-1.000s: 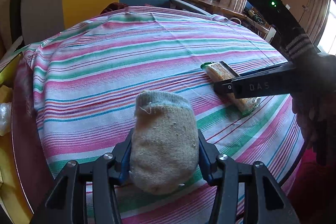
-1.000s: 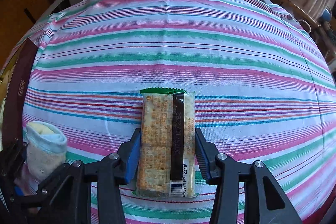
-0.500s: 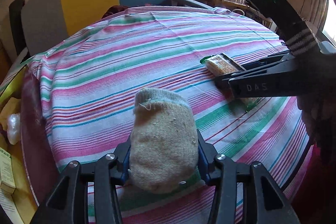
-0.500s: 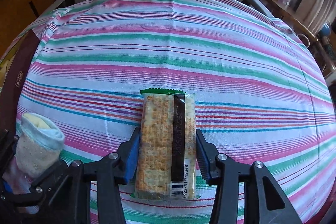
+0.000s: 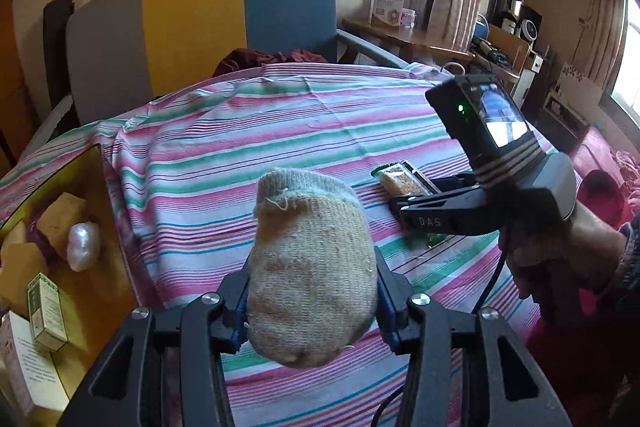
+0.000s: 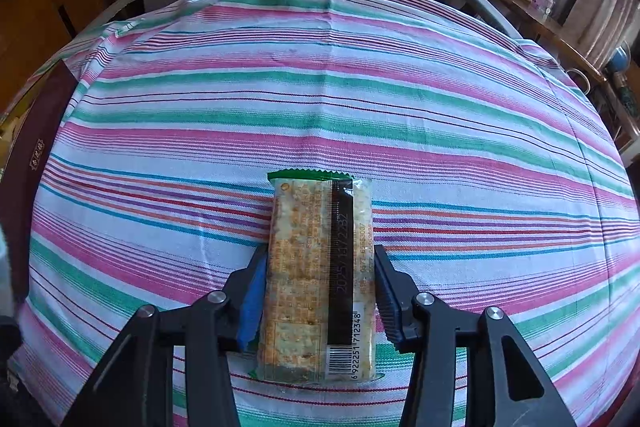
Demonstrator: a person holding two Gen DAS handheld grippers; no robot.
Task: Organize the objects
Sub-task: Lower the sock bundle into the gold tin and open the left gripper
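Left gripper (image 5: 312, 291): we see it closed on a rolled sock (image 5: 310, 267), both blue pads pressed into the knit at the lower centre of the left view.
Sock: beige with a pale grey-blue cuff; it sticks up and forward out of the jaws, cuff end towards the middle of the frame, loose thread at the cuff.
Right gripper (image 6: 318, 291): we see its pads against both long edges of a cracker packet (image 6: 320, 275), gripping it at the lower centre of the right view.
Cracker packet: clear wrapper with a green top edge and a black strip down the middle, barcode at the near end; lying flat along the fingers on the striped tablecloth (image 6: 320, 99).
Right gripper from the left view (image 5: 404, 201): right of centre, a hand (image 5: 560, 259) around its handle; the packet's (image 5: 400, 179) far end shows past the black fingers.
Left edge: we see a yellow box (image 5: 80, 279) beside the cloth, holding yellow sponge blocks (image 5: 60, 223), a white plastic lump (image 5: 82, 245) and a small green carton (image 5: 46, 311).
Behind: a grey, yellow and blue chair (image 5: 200, 19) at the table's far edge; a cluttered desk (image 5: 400, 35) under the window, upper right.
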